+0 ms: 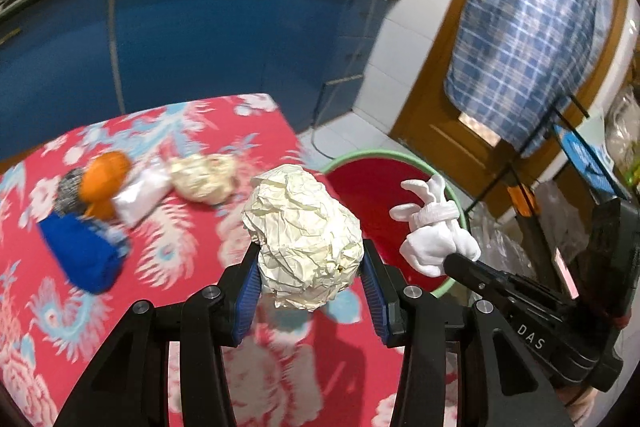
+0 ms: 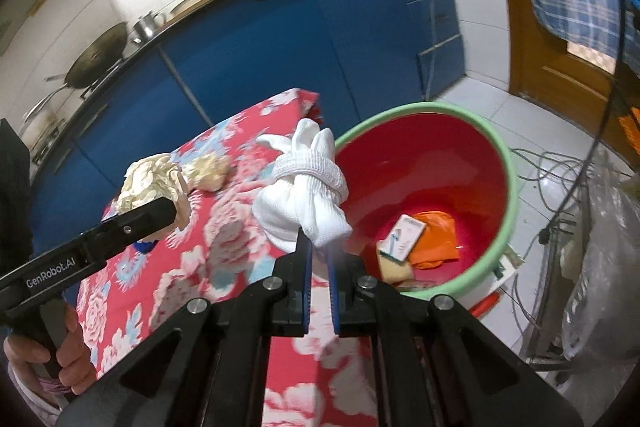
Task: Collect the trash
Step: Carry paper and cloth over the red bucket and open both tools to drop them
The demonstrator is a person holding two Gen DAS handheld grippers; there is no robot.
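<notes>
Red floral tablecloth (image 1: 100, 311) lies under both hands. Left gripper (image 1: 310, 267) clamps a crumpled cream paper ball (image 1: 304, 235); right gripper (image 2: 319, 251) pinches a knotted white cloth glove (image 2: 306, 195), nearer the green-rimmed red plastic bucket (image 2: 510, 163) beyond the table's edge, probably floor-standing.

Blue cabinets (image 1: 200, 39), white floor tiles (image 2: 480, 99)
</notes>
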